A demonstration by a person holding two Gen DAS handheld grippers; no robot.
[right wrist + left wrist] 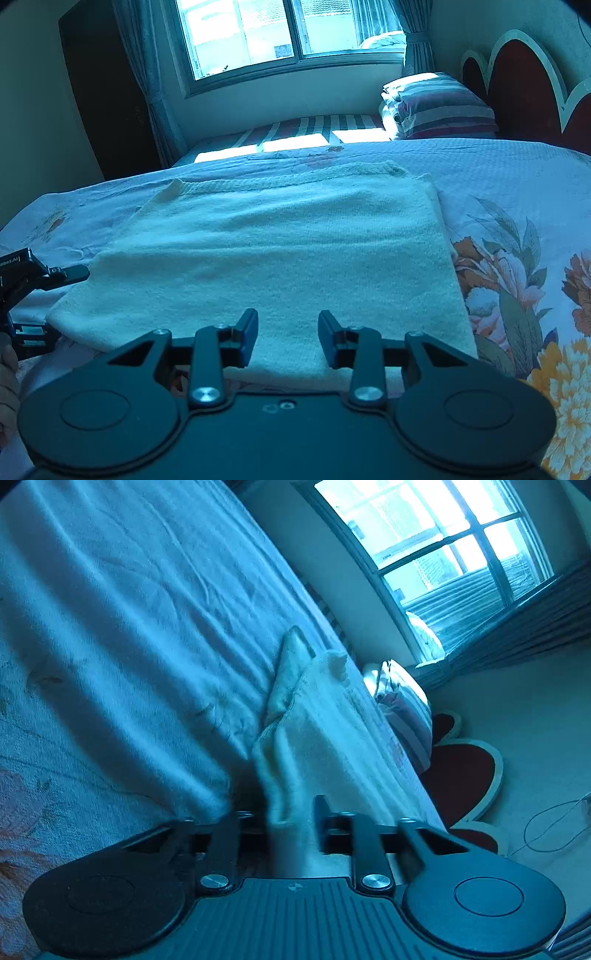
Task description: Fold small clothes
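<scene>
A cream knitted garment [280,254] lies flat on the floral bedspread [517,192], folded into a rough rectangle. My right gripper [288,332] is open, its fingers just above the garment's near edge, empty. My left gripper [280,812] is at the garment's left edge, tilted sideways, with the cloth [314,738] running between its fingers; it also shows at the left of the right wrist view [74,275]. The left finger is hidden by cloth and blur.
A striped pillow [439,107] lies at the bed's far right by the red scalloped headboard [517,81]. A window [280,33] and curtains are beyond the bed. A dark wardrobe [103,92] stands at the left.
</scene>
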